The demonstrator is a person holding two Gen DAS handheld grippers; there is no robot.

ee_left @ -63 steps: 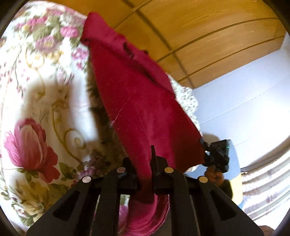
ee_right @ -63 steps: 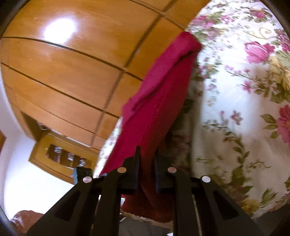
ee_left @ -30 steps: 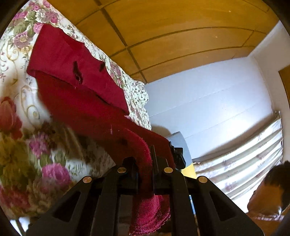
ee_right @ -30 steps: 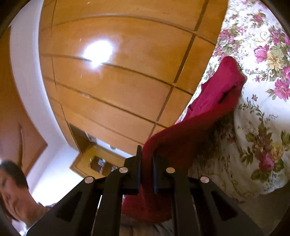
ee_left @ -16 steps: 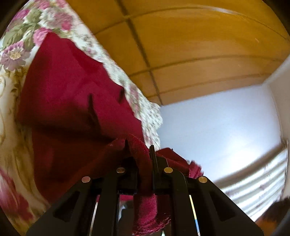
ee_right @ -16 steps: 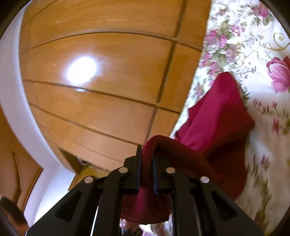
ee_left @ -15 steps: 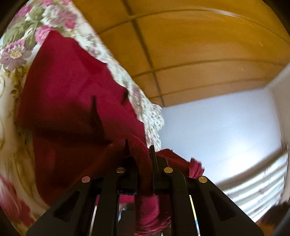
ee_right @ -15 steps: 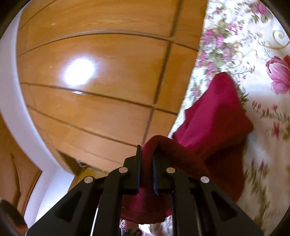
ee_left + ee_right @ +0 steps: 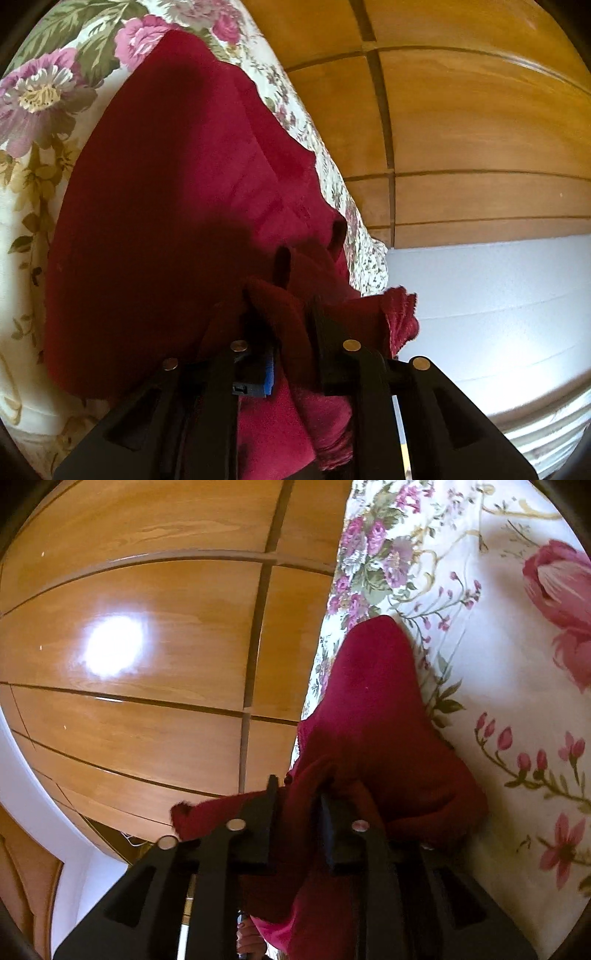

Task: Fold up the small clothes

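Observation:
A dark red garment [image 9: 166, 221] lies on the floral bedspread [image 9: 33, 92], its near edge brought over onto the rest of it. A thick fold of that edge fills the gap between the jaws of my left gripper [image 9: 286, 310], which are opening; the pads still touch the cloth. In the right wrist view the same red garment [image 9: 369, 709] rests on the bedspread [image 9: 480, 646]. My right gripper [image 9: 297, 794] is low over it with jaws opening, and the cloth sits loosely between them.
Glossy wooden wardrobe panels [image 9: 147, 590] rise behind the bed, seen too as wooden panels [image 9: 480, 129] in the left view. A white wall [image 9: 498, 295] and a striped curtain [image 9: 546, 435] lie to the right. A person's hand [image 9: 251, 938] shows below the right gripper.
Both grippers have come down toward the bed, carrying the garment's edge over onto the rest of it. Both pairs of jaws have parted, the right more than the left.

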